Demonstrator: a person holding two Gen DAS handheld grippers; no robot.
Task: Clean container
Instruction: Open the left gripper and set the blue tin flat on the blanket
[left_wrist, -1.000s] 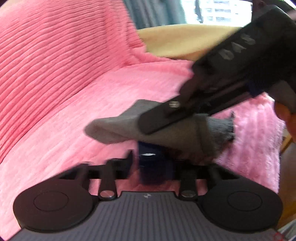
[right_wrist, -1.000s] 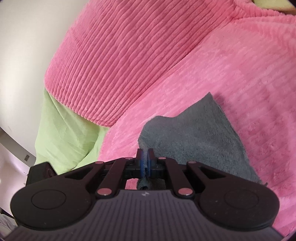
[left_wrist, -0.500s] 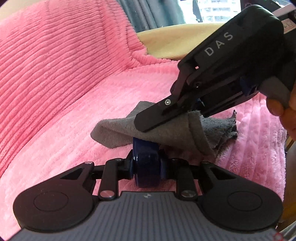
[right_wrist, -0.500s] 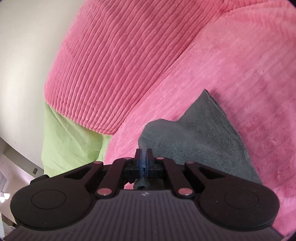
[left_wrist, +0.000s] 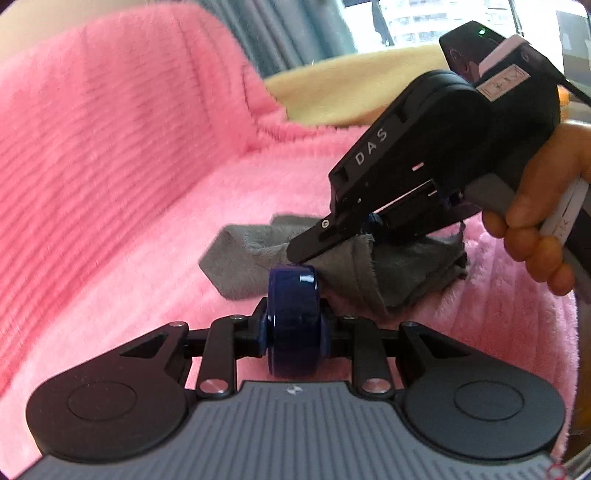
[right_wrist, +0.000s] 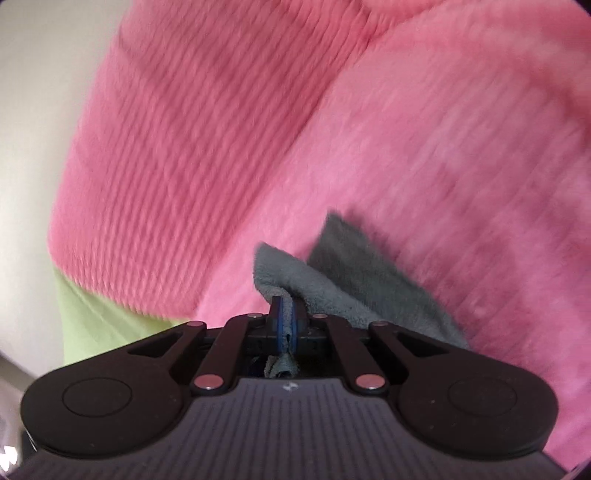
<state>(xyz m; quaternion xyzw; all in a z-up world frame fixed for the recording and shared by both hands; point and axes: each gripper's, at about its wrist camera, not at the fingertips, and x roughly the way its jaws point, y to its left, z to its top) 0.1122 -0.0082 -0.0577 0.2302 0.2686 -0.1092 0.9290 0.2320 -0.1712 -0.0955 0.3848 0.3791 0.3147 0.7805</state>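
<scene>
Left gripper (left_wrist: 293, 325) clamps the dark blue container (left_wrist: 293, 317); right gripper (right_wrist: 285, 325) pinches the grey cloth (right_wrist: 354, 291).

Landmark is the container. Left of it I see only the pink ribbed blanket (left_wrist: 110, 166), which also lies under it. The container sits edge-on between the left fingers (left_wrist: 263, 332), pressed on both sides, lifted just above the blanket. Directly behind it and to its right, the cloth (left_wrist: 369, 269) drapes down onto the blanket, a fold touching the container's top rim. The right gripper (left_wrist: 314, 247) comes in from the upper right, its tip at that rim; fingers (right_wrist: 280, 317) pressed together on a cloth edge. Far right, the hand (left_wrist: 535, 206) grips the handle. Beyond the blanket, a yellow cushion (left_wrist: 351, 85).
</scene>
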